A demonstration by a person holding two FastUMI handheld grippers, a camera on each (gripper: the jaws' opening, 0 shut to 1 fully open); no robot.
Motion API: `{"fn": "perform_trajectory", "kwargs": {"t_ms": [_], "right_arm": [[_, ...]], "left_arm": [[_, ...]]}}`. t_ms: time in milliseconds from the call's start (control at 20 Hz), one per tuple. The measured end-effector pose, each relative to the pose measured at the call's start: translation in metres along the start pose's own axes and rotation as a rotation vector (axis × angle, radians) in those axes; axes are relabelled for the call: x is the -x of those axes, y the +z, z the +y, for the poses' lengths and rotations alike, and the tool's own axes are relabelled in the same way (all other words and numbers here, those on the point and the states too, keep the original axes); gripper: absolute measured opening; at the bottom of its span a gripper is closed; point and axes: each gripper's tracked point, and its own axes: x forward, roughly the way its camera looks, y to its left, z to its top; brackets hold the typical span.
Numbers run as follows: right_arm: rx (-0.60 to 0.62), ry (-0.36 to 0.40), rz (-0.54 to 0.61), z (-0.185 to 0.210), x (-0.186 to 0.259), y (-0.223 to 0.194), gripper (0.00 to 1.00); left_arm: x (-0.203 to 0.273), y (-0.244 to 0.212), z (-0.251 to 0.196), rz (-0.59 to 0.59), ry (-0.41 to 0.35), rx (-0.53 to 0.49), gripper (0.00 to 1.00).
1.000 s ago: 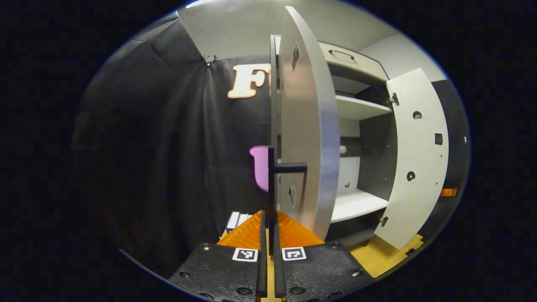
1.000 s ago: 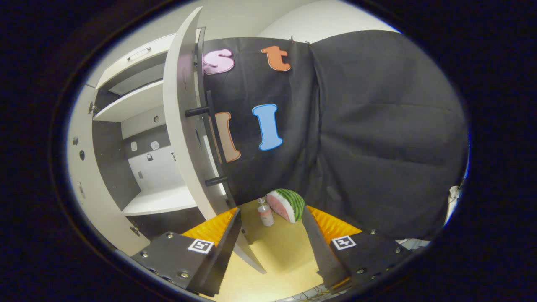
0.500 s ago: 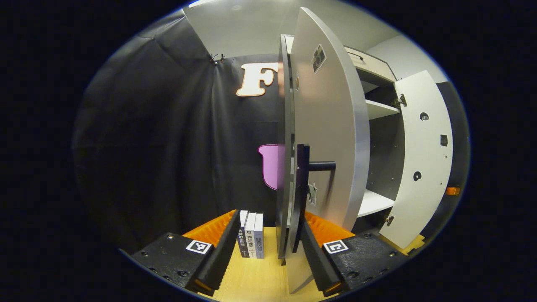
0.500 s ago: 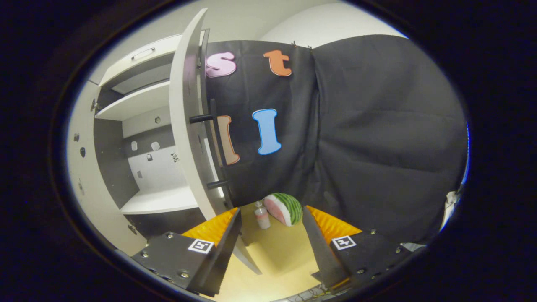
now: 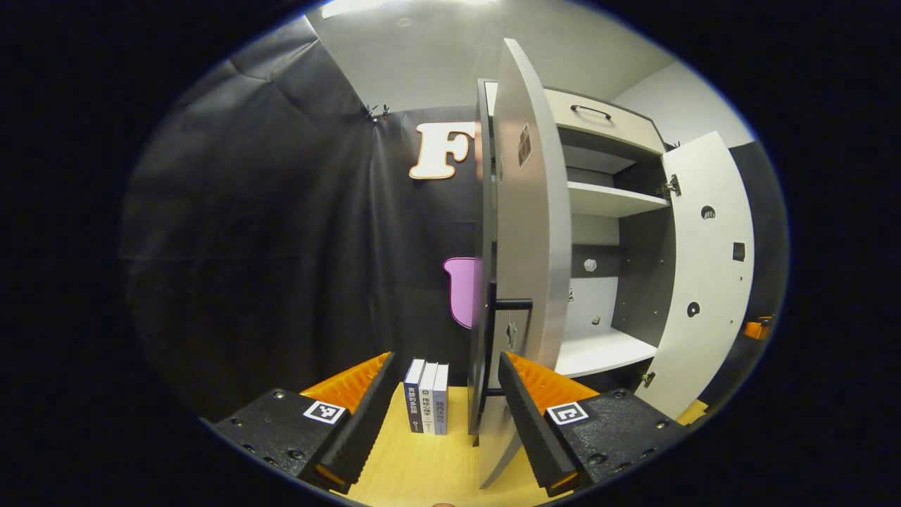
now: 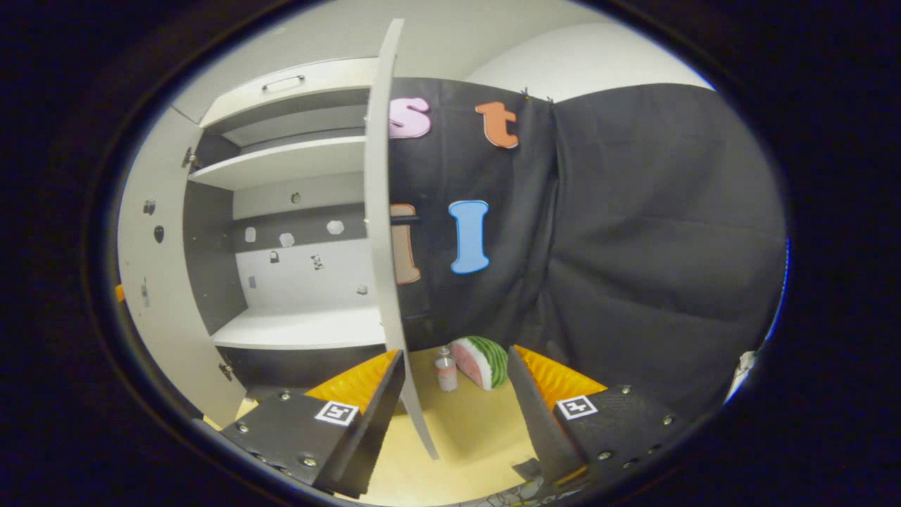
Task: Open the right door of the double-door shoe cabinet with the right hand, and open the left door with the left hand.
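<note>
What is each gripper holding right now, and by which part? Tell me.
Nothing. The left gripper is open, with the left door's handle between its fingers, untouched. The right gripper is open beside the right door.

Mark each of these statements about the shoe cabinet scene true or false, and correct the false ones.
1. Both cabinet doors stand open. True: the left door and the right door are swung out, and the shelves show.
2. The left gripper is clamped on the door handle. False: its fingers are spread apart, and the handle is beyond them.
3. Three books stand on the floor by the left door. True.
4. A whole watermelon lies inside the cabinet. False: a cut piece of watermelon sits on the floor outside, beside a small bottle.
5. The right gripper is open. True.
</note>
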Motion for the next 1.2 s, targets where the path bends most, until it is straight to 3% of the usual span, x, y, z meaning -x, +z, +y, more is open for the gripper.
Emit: {"fn": "perform_trajectory", "kwargs": {"t_ms": [200, 300, 500, 550, 650, 700, 850, 1200], "right_arm": [[0.053, 0.041, -0.057, 0.016, 0.019, 0.029, 0.87], [0.061, 0.107, -0.088, 0.044, 0.027, 0.049, 0.87], [0.006, 0.279, -0.089, 0.119, 0.044, 0.057, 0.87], [-0.014, 0.319, -0.098, 0.134, 0.046, 0.059, 0.87], [-0.052, 0.365, -0.094, 0.160, 0.046, 0.062, 0.87], [-0.063, 0.387, -0.102, 0.170, 0.045, 0.067, 0.87], [-0.027, 0.381, -0.137, 0.188, 0.033, 0.086, 0.87], [-0.040, 0.367, -0.187, 0.194, 0.024, 0.106, 0.87]], "left_arm": [[0.024, 0.024, -0.060, -0.020, -0.107, 0.032, 0.89], [0.028, 0.034, -0.100, -0.041, -0.197, 0.047, 0.84], [0.017, 0.049, -0.166, -0.085, -0.339, 0.053, 0.84], [0.015, 0.053, -0.179, -0.099, -0.363, 0.049, 0.89], [0.001, 0.059, -0.196, -0.112, -0.375, 0.016, 0.84], [-0.005, 0.063, -0.200, -0.122, -0.364, -0.013, 0.89], [-0.022, 0.082, -0.210, -0.174, -0.328, -0.069, 0.89], [-0.034, 0.086, -0.226, -0.173, -0.354, -0.033, 0.98]]}}
